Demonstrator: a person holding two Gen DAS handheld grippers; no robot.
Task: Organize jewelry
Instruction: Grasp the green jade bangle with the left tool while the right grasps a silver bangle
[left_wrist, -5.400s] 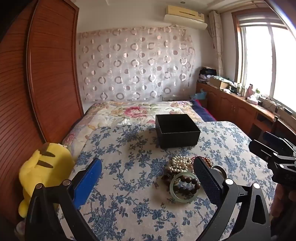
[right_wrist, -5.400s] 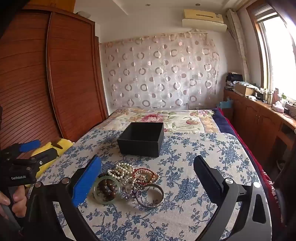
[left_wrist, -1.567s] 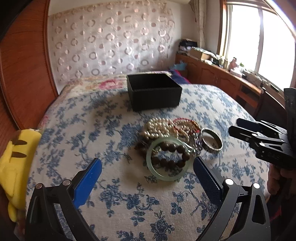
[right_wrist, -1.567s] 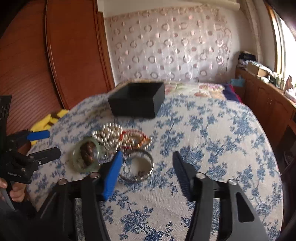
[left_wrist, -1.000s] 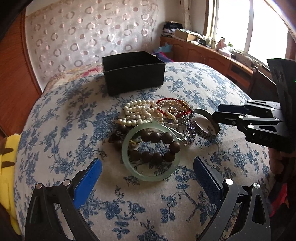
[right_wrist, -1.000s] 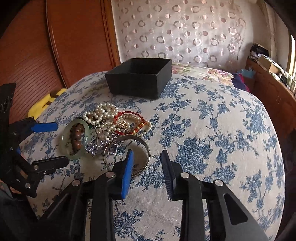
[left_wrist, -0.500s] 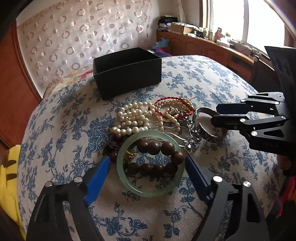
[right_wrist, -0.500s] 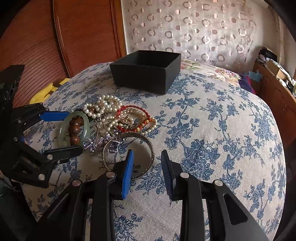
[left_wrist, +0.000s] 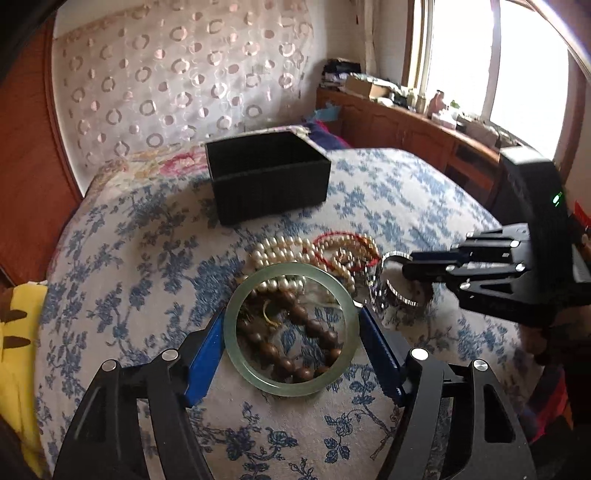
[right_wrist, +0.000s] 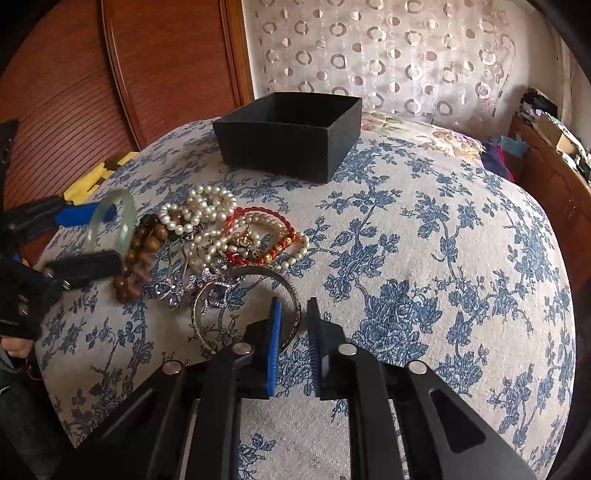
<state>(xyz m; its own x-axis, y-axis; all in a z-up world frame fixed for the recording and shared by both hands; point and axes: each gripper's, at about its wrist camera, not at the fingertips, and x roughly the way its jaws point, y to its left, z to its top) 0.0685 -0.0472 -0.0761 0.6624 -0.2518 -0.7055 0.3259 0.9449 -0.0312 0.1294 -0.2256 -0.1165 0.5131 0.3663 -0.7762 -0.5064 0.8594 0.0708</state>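
Floral bedspread (right_wrist: 443, 229): left tongs (left_wrist: 291, 332) clamp jade bangle (left_wrist: 236, 354); right tongs (right_wrist: 294, 314) pinch silver bangle (right_wrist: 207, 343) rim.

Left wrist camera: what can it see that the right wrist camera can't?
Only the left wrist view shows the bright window and the full circle of the green bangle clamped across its width by the left gripper, with brown wooden beads seen through it.

Only the right wrist view shows the purple flower piece and the right gripper with its jaws either side of the silver bangle's rim.

Both show the black box, pearls and the blue-flowered cover.
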